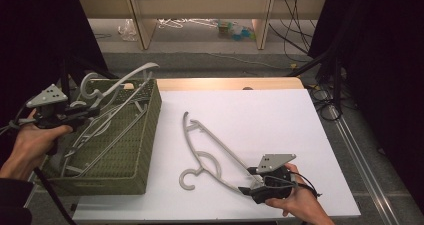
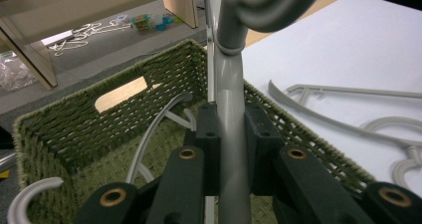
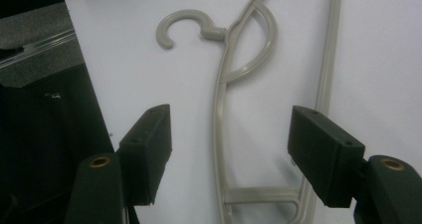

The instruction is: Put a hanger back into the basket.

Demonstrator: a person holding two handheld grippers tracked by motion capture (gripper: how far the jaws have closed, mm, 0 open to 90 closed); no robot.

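meanwhile the left gripper [image 1: 82, 112] hangs over the left wall of the green woven basket [image 1: 145, 135], which sits at the table's [image 1: 260, 110] left edge. its jaws are clamped tight on the stem of a grey hanger [image 2: 231, 114]; in the left gripper view the stem runs upright between the two black pads, with the hook curving away above them. in the high view that held hanger [image 1: 125, 82] tilts up and out past the far rim of the basket. more grey hangers [image 1: 100, 135] lie loose inside the basket, leaning on its walls.

the right gripper [image 1: 250, 182] rests low near the table's near edge, towards the right corner, at the end of a second grey hanger [image 1: 205, 145] that lies flat on the white table. this flat hanger stretches from near the middle of the table back to the near edge, its hook pointing at the near edge. in the right gripper view the jaws stand wide apart, one on each side of the flat hanger's [image 3: 234, 99] end, and neither pad presses on it
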